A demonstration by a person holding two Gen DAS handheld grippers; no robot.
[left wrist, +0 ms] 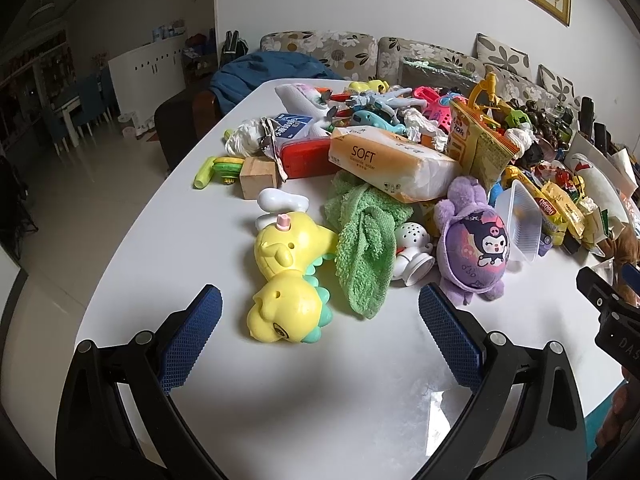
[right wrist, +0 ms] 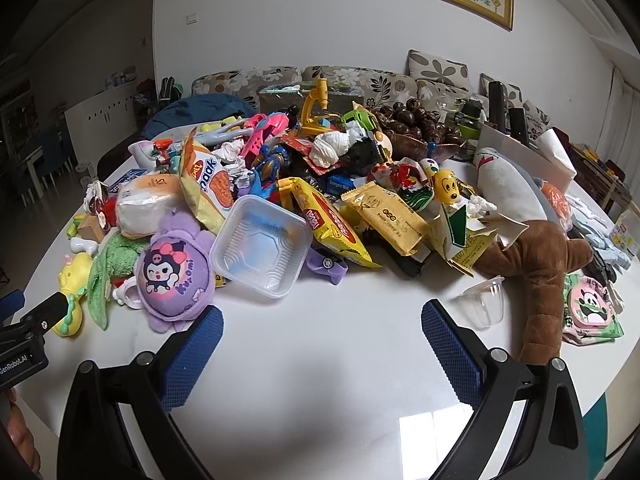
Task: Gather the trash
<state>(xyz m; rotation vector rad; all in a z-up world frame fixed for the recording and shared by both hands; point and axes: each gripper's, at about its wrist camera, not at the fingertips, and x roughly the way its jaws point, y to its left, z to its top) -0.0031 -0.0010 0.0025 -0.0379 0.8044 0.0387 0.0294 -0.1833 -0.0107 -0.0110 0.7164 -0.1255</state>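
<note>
A heap of toys and trash covers the white table (right wrist: pixel 320 360). Trash in it: a clear plastic tray (right wrist: pixel 260 244) tilted on its side, yellow snack wrappers (right wrist: pixel 332 228), a tan sachet (right wrist: pixel 388 216), crumpled tissue (right wrist: pixel 330 148), and a small clear cup (right wrist: pixel 482 304) lying over. My right gripper (right wrist: pixel 322 344) is open and empty, just short of the tray and cup. My left gripper (left wrist: pixel 320 332) is open, nothing between its fingers, with a yellow toy dinosaur (left wrist: pixel 288 280) just ahead. The tray (left wrist: pixel 520 220) also shows in the left wrist view.
A purple plush (right wrist: pixel 172 276), green cloth (left wrist: pixel 360 240), tissue pack (left wrist: pixel 388 164), brown plush (right wrist: pixel 536 272), shark plush (right wrist: pixel 508 184) and wet-wipes pack (right wrist: pixel 592 308) lie around. A floral sofa (right wrist: pixel 360 80) stands behind. The table's near edge curves at left (left wrist: pixel 120 260).
</note>
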